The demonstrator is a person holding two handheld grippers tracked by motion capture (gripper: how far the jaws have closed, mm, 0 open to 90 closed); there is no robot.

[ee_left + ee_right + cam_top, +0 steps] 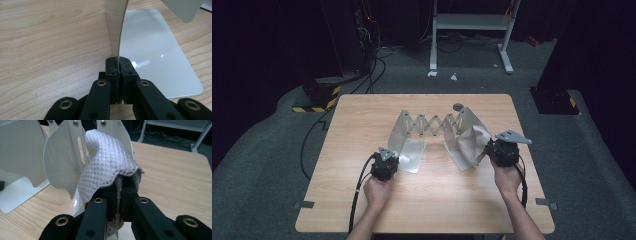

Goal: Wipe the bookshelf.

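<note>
A white metal rack with a scissor lattice stands mid-table between two L-shaped end plates. My left gripper is shut on the thin upright edge of the left end plate. That plate's flat foot lies on the wood to its right. My right gripper is shut on a white waffle-weave cloth that drapes over its jaws, against the right end plate. In the right gripper view the rack's plates stand just behind the cloth.
A small grey round disc lies near the table's far edge. Beyond the table a white metal stand and cables sit on the dark floor. Bare wood stretches in front of both hands.
</note>
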